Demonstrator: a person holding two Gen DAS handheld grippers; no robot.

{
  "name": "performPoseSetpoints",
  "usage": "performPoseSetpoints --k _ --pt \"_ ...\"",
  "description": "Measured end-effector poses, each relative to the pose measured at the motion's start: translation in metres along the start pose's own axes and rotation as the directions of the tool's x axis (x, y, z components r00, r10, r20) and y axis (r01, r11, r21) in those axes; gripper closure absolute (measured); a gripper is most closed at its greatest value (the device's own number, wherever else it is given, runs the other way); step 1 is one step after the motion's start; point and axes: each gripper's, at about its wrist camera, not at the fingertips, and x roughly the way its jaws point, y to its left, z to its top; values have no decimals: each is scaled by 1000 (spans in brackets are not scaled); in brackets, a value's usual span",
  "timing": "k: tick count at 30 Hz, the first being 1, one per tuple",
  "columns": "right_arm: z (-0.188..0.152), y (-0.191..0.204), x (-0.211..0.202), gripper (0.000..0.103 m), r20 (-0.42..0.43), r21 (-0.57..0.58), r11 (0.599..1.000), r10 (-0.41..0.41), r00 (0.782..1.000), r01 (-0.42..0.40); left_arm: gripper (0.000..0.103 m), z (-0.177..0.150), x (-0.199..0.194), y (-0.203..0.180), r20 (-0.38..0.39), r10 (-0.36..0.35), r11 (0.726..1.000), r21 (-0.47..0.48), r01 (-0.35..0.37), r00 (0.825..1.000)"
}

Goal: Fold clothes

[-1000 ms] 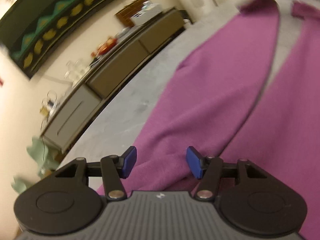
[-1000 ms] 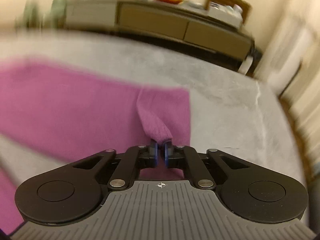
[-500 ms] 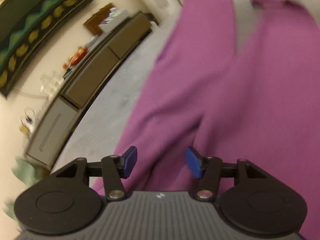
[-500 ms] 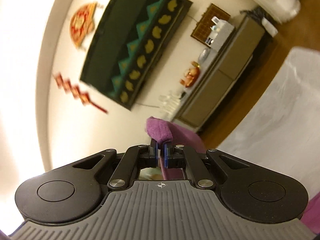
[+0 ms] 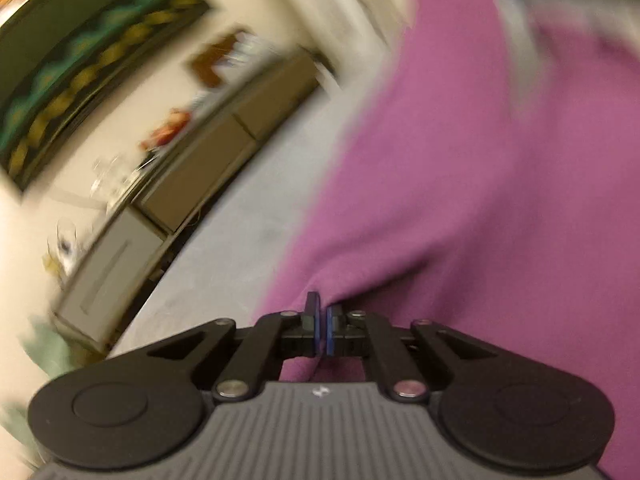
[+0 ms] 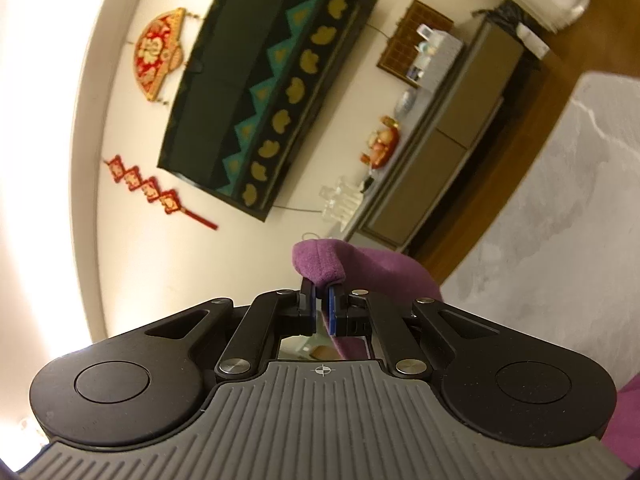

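1. Since a second ago the left tool point(image 5: 322, 330) has just closed, pinching an edge of the purple garment point(image 5: 460, 184), which lies on the grey bed point(image 5: 224, 248)
2. Right tool point(image 6: 322, 307), swung up toward the wall, stays clamped on a garment corner
3. Blur hides the left bite's depth; if shallow, lifting probably pulls it free

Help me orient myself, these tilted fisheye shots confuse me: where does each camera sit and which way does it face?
Left wrist: on the left gripper, looking down along it over the purple garment it pinches, on the grey bed cover.
Right wrist: on the right gripper, rolled, facing the wall hanging; it pinches a garment corner.
Shared: garment, sideboard, wall hanging.
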Motion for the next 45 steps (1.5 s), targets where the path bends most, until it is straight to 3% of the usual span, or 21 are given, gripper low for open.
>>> performPoseSetpoints --k 2,4,5,6,8,10,14,16,18,20,24,27,29,30,31,32,34,37,39,42,45 --pt "21 5 4 100 44 -12 1000 -28 999 28 101 5 0 48 53 5 979 -204 6 999" --pt "47 -8 26 100 95 29 993 -115 989 112 99 9 15 88 51 18 924 -382 3 999" --pt "59 -20 45 99 112 42 979 -202 973 198 89 9 30 104 23 19 886 -464 -6 1000" --pt "68 -35 67 92 128 52 950 -313 941 309 75 9 45 113 -24 31 855 -518 -39 999" --pt "64 -68 103 60 47 66 886 -461 886 458 62 10 64 115 -121 77 847 -515 -129 990" --pt "59 -101 139 52 -51 64 807 -585 809 588 61 10 79 115 -204 117 839 -504 -207 972" --pt "21 -100 129 39 -180 -114 855 -519 836 506 48 -5 44 103 -235 141 856 -460 -238 962" --pt "-6 -82 103 32 -214 -282 841 -524 824 462 47 -16 23 97 -259 152 860 -440 -257 954" --pt "-36 -63 73 19 -230 -455 792 -545 806 406 45 -29 2 92 -302 178 840 -450 -304 937" --pt "-77 -46 41 7 -197 -629 692 -583 788 354 44 -41 -19 87 -339 193 813 -470 -343 921" --pt "-149 -40 -7 7 -204 -800 545 -640 741 251 43 -52 -54 73 -333 155 768 -552 -326 930" --pt "-180 -42 -10 16 -179 -891 411 -710 681 194 41 -56 -68 52 -337 142 782 -538 -314 931" --pt "-183 -49 -5 46 -98 -926 301 -774 626 227 41 -59 -70 34 -355 133 807 -504 -309 925" --pt "-179 -53 -5 79 -83 -925 286 -794 602 251 41 -64 -69 26 -378 139 825 -467 -318 915" --pt "-171 -56 -10 97 -61 -915 283 -800 597 286 41 -68 -69 17 -400 145 842 -430 -325 905" --pt "-161 -57 -17 98 -36 -903 281 -803 595 325 42 -74 -68 11 -423 148 856 -398 -330 894" --pt "-137 -57 -44 99 2 -822 348 -790 612 451 42 -89 -80 5 -435 147 859 -389 -333 888" --pt "-119 -71 -95 98 -18 -735 406 -812 583 543 41 -109 -103 3 -438 149 854 -395 -339 886" --pt "-124 -93 -119 93 -61 -726 387 -859 507 568 39 -120 -115 2 -441 158 852 -391 -347 884" --pt "-124 -98 -144 37 17 -736 292 -894 447 611 39 -130 -132 3 -465 177 840 -389 -380 867" --pt "-117 -77 -167 35 153 -685 258 -863 481 681 41 -124 -147 -1 -424 220 834 -385 -395 878"
